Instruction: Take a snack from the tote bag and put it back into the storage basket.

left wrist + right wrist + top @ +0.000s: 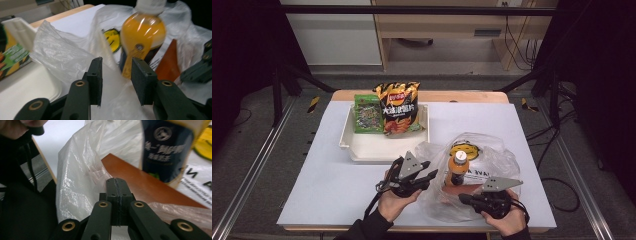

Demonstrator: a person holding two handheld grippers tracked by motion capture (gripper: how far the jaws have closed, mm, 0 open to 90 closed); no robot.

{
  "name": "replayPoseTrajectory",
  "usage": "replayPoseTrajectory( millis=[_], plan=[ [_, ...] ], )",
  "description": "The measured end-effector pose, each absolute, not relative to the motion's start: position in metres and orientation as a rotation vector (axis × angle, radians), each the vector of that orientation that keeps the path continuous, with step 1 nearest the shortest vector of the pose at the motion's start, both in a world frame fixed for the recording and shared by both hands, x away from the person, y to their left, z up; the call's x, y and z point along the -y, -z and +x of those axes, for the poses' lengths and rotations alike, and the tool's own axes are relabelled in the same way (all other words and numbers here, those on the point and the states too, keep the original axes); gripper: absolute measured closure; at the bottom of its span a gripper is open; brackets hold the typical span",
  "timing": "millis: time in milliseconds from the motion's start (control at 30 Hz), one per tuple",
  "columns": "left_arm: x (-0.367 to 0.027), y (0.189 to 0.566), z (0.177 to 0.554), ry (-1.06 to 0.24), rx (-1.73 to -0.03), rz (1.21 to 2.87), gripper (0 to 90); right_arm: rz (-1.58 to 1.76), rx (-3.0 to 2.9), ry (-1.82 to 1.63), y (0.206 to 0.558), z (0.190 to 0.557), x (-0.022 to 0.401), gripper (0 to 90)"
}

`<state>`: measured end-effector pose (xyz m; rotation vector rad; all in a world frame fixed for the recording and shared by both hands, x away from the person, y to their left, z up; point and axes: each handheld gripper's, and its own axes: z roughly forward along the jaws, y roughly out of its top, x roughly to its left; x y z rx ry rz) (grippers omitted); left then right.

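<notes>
A clear plastic bag point(494, 161) lies at the front right of the white table top. Inside it stands an orange juice bottle point(458, 168) with a white cap, beside a flat red-brown pack point(455, 190). My left gripper point(430, 170) is open just left of the bottle. In the left gripper view its jaws stand apart point(116, 75), with bag film point(60, 52) across the gap and the bottle point(142, 32) just beyond the tips. My right gripper point(462, 198) is at the bag's near edge. Its pads point(116, 185) are pressed together on the bag's film point(77, 180), in front of the red-brown pack point(140, 180) and the bottle point(167, 152).
A white tray point(362, 146) sits behind the left gripper. A green snack pack point(367, 114) and an orange-and-black crisp bag point(399, 107) lean in it. The table's front edge runs close under both hands. A yellow smiley print point(465, 150) shows on the bag.
</notes>
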<state>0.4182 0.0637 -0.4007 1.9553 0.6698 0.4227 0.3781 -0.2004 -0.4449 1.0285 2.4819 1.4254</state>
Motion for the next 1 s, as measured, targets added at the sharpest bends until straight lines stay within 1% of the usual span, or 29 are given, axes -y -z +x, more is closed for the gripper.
replayPoseTrajectory(
  millis=[133, 267, 333, 500, 633, 833, 1000],
  plan=[
    [-0.046, 0.406, 0.418, -0.384, -0.630, 2.027, 67.0, 1.023, -2.534, -1.389, 0.450, 0.372, 0.198, 89.5],
    [-0.045, 0.426, 0.416, -0.338, -0.631, 2.120, 70.6, 1.025, -2.541, -1.367, 0.458, 0.368, 0.199, 83.9],
    [-0.050, 0.434, 0.412, -0.335, -0.636, 2.137, 70.6, 1.023, -2.513, -1.385, 0.456, 0.367, 0.204, 80.5],
    [-0.061, 0.449, 0.405, -0.297, -0.637, 2.154, 67.1, 1.075, -2.409, -1.396, 0.445, 0.366, 0.219, 78.5],
    [-0.065, 0.456, 0.401, -0.274, -0.626, 2.168, 66.0, 1.129, -2.389, -1.344, 0.443, 0.365, 0.230, 79.1],
    [-0.059, 0.469, 0.397, -0.274, -0.607, 2.209, 63.3, 1.193, -2.389, -1.232, 0.448, 0.365, 0.240, 80.1],
    [-0.056, 0.474, 0.397, -0.278, -0.604, 2.207, 60.2, 1.261, -2.367, -1.108, 0.457, 0.369, 0.247, 77.0]
  ],
)
